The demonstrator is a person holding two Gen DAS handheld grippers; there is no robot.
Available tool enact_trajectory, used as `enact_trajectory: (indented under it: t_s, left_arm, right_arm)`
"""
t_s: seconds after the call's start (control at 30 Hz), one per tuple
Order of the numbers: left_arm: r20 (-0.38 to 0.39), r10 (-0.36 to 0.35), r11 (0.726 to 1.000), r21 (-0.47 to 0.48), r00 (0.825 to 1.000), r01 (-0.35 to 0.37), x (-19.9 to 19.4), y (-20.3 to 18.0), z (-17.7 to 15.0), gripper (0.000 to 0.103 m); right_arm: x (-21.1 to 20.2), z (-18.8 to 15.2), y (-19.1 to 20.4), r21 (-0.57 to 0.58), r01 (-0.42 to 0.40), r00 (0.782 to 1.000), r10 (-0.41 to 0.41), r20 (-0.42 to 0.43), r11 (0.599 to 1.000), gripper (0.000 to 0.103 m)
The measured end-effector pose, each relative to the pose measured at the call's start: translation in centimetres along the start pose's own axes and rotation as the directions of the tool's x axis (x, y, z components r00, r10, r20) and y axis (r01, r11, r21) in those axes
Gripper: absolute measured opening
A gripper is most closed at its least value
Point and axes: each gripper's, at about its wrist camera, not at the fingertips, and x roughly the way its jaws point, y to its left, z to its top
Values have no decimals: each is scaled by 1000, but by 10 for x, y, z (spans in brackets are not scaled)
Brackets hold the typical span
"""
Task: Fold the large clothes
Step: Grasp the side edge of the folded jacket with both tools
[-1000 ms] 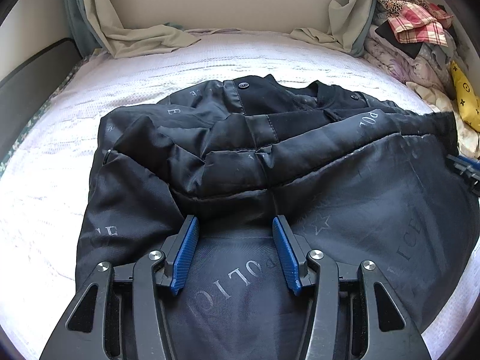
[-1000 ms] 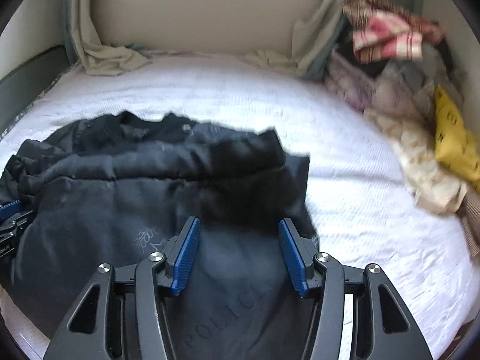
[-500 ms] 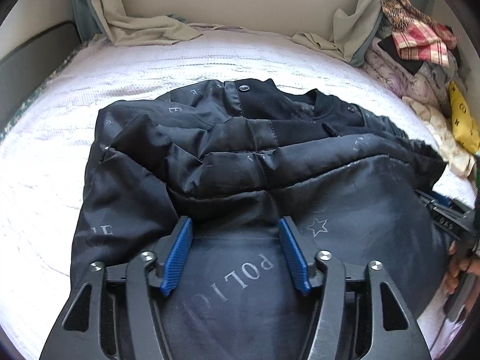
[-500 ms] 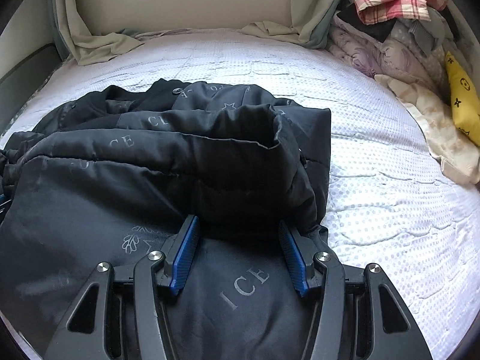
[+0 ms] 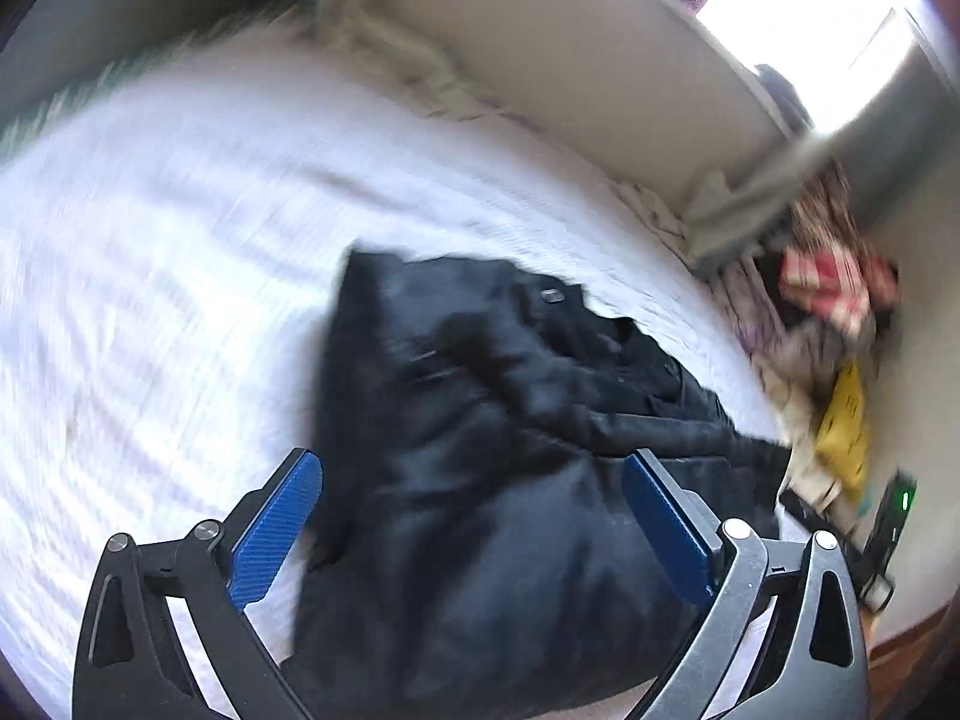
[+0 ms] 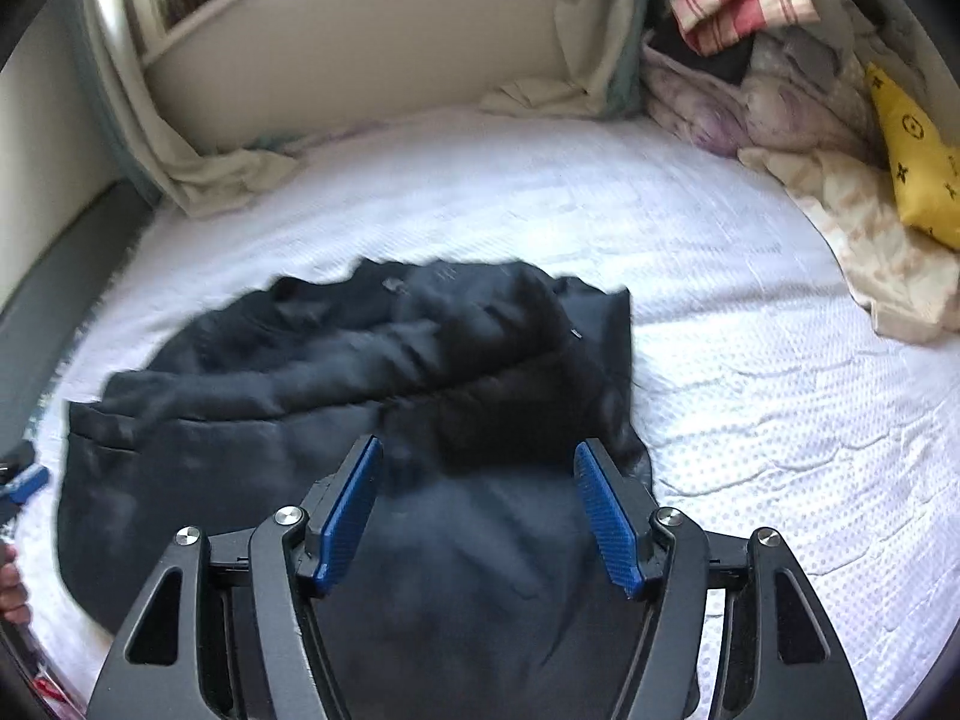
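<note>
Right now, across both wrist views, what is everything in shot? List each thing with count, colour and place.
jacket: one, black, bunched mid-bed under both grippers.
bed cover: one, white, textured, under the jacket.
headboard: one, beige, far end.
drapes: two, pale, spilling onto the far corners.
clothes pile: one heap, pink plaid and lilac on top, far right.
yellow item: one, dark printed motifs, right edge.
left gripper: black, blue fingers just spread wide, over the jacket, nothing pinched.
right gripper: black, blue fingers just opening, not pressing the jacket.
hand: one, partly visible, left edge of the right view.
</note>
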Motion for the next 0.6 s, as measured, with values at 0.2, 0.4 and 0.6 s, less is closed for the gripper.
enact_trajectory:
  t_s: [0.2, 0.4, 0.6]
  left_arm:
    - [-211, -80, 976, -217, 974, 33, 44, 46, -21, 102]
    - [-224, -90, 983, -176, 970, 51, 70, 32, -32, 101]
    - [-233, -125, 984, -152, 964, 91, 79, 18, -32, 50]
  right_arm:
    - [-19, -2, 23, -43, -102, 995, 101, -11, 994, 65]
    - [-20, -7, 42, -85, -141, 990, 139, -32, 986, 65]
    - [-18, -11, 44, -98, -148, 989, 145, -44, 984, 65]
